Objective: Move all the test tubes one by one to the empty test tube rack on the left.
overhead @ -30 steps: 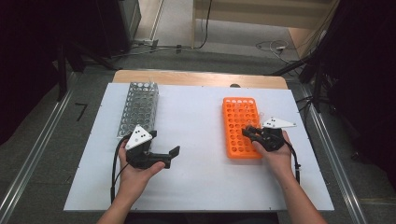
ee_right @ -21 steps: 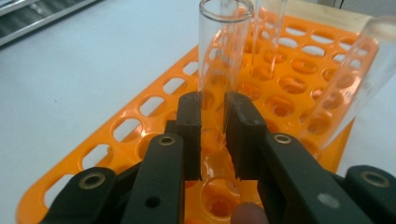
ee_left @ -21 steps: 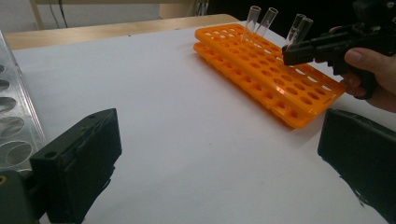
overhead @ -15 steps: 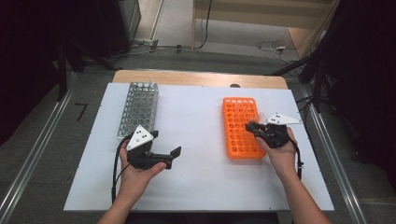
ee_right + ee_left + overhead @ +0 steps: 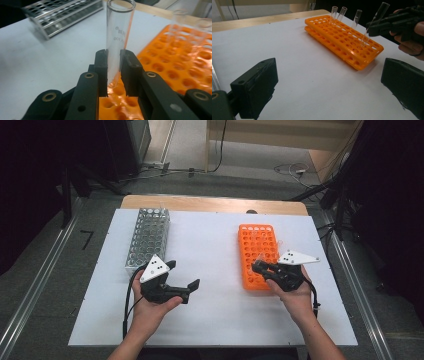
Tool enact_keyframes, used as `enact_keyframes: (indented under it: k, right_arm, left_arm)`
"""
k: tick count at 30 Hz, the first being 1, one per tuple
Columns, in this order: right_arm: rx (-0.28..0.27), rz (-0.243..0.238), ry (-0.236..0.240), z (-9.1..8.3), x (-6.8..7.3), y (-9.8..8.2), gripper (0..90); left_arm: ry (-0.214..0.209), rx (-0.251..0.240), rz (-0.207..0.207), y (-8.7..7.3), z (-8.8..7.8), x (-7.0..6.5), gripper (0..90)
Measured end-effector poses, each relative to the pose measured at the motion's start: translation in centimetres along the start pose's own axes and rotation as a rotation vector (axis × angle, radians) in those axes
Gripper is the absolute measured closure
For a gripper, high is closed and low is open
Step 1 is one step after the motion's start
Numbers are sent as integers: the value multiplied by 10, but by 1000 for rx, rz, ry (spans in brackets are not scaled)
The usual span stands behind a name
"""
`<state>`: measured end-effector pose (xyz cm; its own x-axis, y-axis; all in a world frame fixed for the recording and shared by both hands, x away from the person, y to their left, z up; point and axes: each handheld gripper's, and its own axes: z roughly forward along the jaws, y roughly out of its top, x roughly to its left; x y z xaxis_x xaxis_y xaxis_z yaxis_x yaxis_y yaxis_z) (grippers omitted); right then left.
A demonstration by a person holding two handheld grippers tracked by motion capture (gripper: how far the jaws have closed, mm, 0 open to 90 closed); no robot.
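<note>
Surroundings first: beyond my right tongs (image 5: 113,72) I see a metal rack (image 5: 62,15) lying well apart across the white table (image 5: 42,65), its holes in rows and nothing standing in them that I can make out. From above, that same metal rack (image 5: 148,236) sits just ahead of my left tongs (image 5: 181,274), near the table's far left part. Right under and beside my right tongs is the orange rack (image 5: 185,60), a two-tier plastic tray of round holes. In the left gripper view three more glass tubes (image 5: 342,15) stand upright in the orange rack (image 5: 342,40) toward its far end, away from the tube I hold, so nothing crowds the holes near my right tongs (image 5: 368,26).

My left tongs stand wide apart, with bare table between the black pads (image 5: 255,87) and nothing held. My right tongs are clamped on a clear test tube (image 5: 117,40), gripping it low on its length. The tube is plain transparent glass with an open round mouth on top, a rounded bottom, and small faint printing on its wall. It leans slightly rather than standing straight. Its rounded bottom sits just below the pads, right over the orange rack's near edge holes; I cannot tell whether the tip is inside a hole or just above it.
</note>
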<state>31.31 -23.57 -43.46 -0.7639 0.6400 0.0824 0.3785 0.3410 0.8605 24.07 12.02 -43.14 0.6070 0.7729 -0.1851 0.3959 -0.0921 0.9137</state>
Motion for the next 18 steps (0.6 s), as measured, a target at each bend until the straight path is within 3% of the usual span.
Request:
enact_keyframes:
  k: [14,18]
  right_arm:
    - [51,-73,128,19,52,-4,741]
    - [68,-96,153,26,64,-4,741]
  left_arm:
    - [-74,-9,27,6,4,-20,36]
    - [-121,-4,34,6,8,-26,93]
